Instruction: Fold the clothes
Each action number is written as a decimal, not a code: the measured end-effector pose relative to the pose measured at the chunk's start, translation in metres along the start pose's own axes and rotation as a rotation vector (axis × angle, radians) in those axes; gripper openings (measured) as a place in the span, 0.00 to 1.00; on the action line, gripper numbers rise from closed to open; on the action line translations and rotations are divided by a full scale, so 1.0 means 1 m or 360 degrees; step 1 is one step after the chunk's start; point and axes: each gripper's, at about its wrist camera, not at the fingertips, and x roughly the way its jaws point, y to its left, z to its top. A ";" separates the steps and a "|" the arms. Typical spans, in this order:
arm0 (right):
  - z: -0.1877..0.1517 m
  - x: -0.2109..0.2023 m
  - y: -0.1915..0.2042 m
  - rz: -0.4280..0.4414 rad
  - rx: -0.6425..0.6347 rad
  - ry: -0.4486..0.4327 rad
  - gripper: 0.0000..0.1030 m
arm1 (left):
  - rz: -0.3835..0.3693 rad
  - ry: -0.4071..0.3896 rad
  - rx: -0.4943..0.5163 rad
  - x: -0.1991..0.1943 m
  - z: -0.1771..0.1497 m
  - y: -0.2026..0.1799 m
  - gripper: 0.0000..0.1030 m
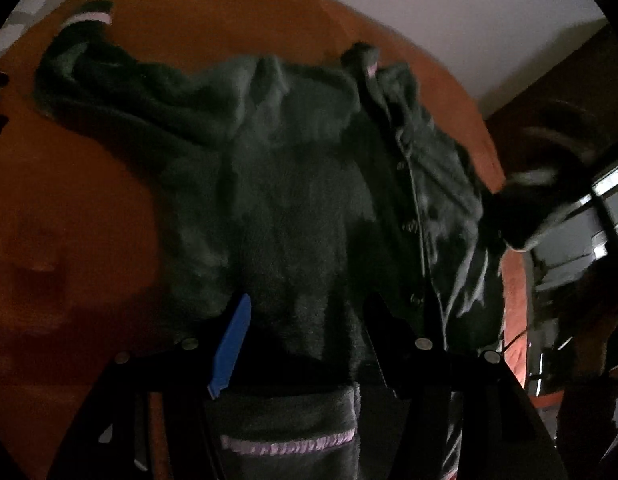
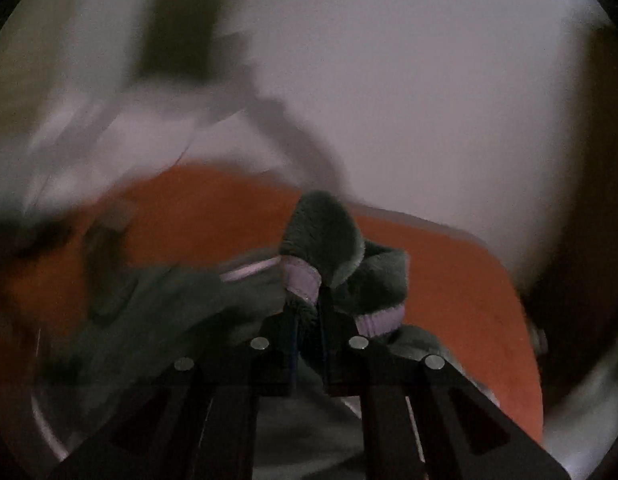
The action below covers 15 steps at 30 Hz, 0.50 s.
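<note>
You're mid-lift on the fleece (image 1: 309, 184), spread on the orange bed (image 1: 69, 216). R gripper (image 2: 309, 308) is pinched on its pink-trimmed edge. L gripper (image 1: 305, 340) stands wide w/ fabric between; grip unclear. Next: carry both edges across evenly, keep hem straight.

my left gripper (image 1: 305, 344) angled downward, jaws partly spread around fleece; my right gripper (image 2: 309, 312) nearly closed, pinching a cuff.

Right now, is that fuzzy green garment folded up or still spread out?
Spread out, not folded: the green garment lies open and rumpled across the orange surface, its button strip showing and one sleeve trailing sideways.
</note>
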 end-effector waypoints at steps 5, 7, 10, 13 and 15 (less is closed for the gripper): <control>-0.041 0.071 0.131 0.0127 -0.0518 0.0426 0.41 | 0.0028 -0.0009 -0.0099 -0.004 0.000 0.024 0.58; -0.054 0.073 0.138 0.0254 -0.0475 0.0500 0.41 | 0.0008 0.0012 -0.0128 0.000 -0.001 0.028 0.58; -0.061 0.055 0.110 0.0294 -0.0322 0.0432 0.48 | -0.0042 0.0047 -0.0124 0.007 0.001 0.027 0.58; -0.078 0.035 0.068 0.0231 -0.0157 0.0383 0.56 | -0.0103 0.0081 -0.0099 0.015 0.007 0.018 0.58; -0.099 0.023 0.033 0.0123 -0.0047 0.0394 0.56 | -0.0168 0.0099 -0.0071 0.023 0.015 0.009 0.58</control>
